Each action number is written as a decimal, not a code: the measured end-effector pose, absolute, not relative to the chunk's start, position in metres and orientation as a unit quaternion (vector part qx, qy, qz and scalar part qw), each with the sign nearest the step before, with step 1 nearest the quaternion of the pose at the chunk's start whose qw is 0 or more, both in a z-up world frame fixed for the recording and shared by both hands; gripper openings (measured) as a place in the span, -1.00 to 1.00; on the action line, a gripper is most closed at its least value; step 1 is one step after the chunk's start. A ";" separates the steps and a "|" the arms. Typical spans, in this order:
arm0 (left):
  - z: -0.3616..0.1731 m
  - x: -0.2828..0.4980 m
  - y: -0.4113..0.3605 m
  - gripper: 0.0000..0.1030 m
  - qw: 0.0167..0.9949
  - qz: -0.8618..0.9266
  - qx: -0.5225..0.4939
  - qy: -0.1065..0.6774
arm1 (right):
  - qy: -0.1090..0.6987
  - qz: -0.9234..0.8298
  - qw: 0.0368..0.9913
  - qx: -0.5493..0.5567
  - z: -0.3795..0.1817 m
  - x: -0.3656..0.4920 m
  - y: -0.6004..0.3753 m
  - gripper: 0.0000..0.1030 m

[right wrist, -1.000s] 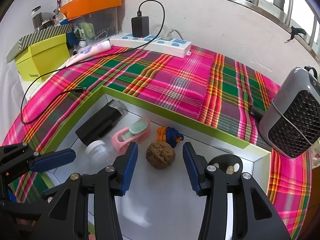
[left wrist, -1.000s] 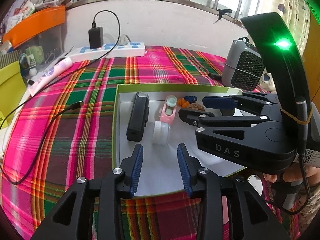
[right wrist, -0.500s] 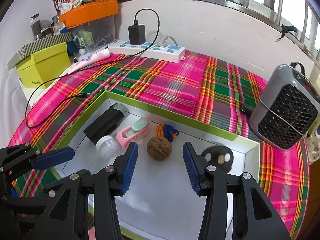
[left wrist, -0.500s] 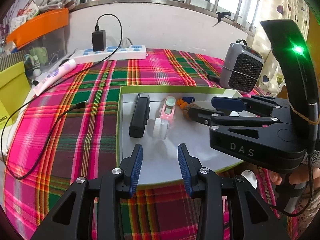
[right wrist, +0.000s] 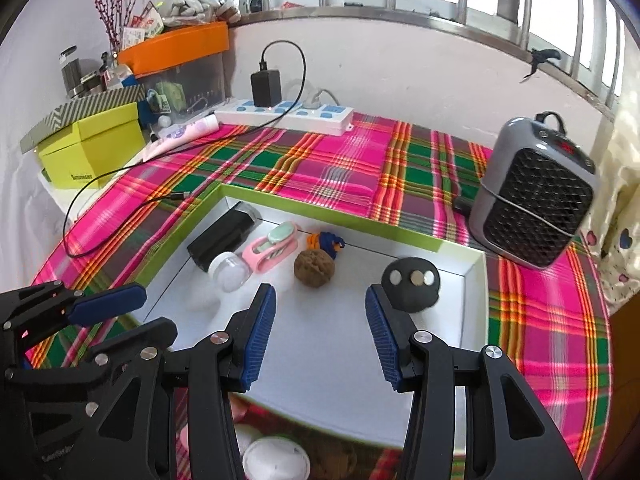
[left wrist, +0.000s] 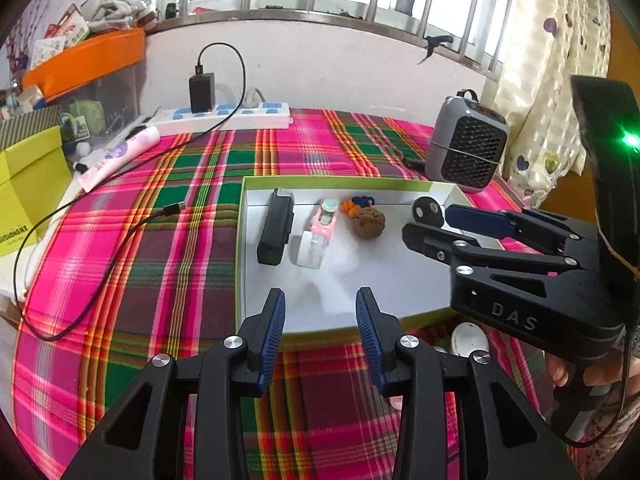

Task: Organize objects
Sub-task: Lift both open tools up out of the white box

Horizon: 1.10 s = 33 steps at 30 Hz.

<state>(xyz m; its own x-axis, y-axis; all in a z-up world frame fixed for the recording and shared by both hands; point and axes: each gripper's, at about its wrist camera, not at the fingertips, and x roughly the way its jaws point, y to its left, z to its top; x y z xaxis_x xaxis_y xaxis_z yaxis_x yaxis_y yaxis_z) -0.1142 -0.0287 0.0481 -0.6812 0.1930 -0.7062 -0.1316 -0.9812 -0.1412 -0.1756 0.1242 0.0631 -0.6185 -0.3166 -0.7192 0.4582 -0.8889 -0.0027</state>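
Fingers of the left gripper (left wrist: 320, 312), blue-padded, stand parted with nothing between them, poised over the near rim of the green-edged tray (left wrist: 239, 264). Fingers of the right gripper (right wrist: 320, 320) are likewise spread wide and hold nothing; they hover above the tray's white floor (right wrist: 328, 344). From the left wrist view, the right gripper (left wrist: 432, 222) reaches in from the right side, its handle held by a person's hand (left wrist: 592, 376).

Tray contents, all resting on the floor toward the far wall:
- black rectangular case (right wrist: 222, 238), lying lengthwise near the left wall;
- small clear jar with a white lid (right wrist: 229, 271), on its side, just beside the case;
- pink clip-like item with a pale green top (right wrist: 274, 249), touching or nearly touching the jar;
- orange and blue bundle (right wrist: 326, 240) against the far wall;
- walnut (right wrist: 314, 268), just in front of the bundle;
- black round disc bearing small metal pieces (right wrist: 410, 284), near the right wall and apart from the rest.

Surroundings: the tray sits on a pink, green and orange plaid cloth (left wrist: 168, 248). A grey fan heater (right wrist: 532, 196) stands beyond the tray's right corner. A white power strip (right wrist: 286, 114) lies along the back wall with a black charger (right wrist: 265, 88) plugged in, its black cable (left wrist: 72, 264) looping across the cloth. A white tube (left wrist: 116, 158) and a yellow-green box (right wrist: 92, 146) lie at the left edge.
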 end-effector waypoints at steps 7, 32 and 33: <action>0.050 -0.101 -0.031 -0.32 0.092 0.917 -0.385 -0.045 | 0.080 -0.901 0.212 0.370 0.068 -0.154 0.136 -0.07; 0.029 -0.077 -0.016 -0.25 0.151 0.896 -0.412 -0.057 | 0.052 -0.913 0.192 0.357 0.057 -0.094 0.181 -0.07; 0.028 -0.077 -0.015 -0.25 0.153 0.895 -0.414 -0.058 | 0.052 -0.912 0.190 0.360 0.055 -0.092 0.183 -0.07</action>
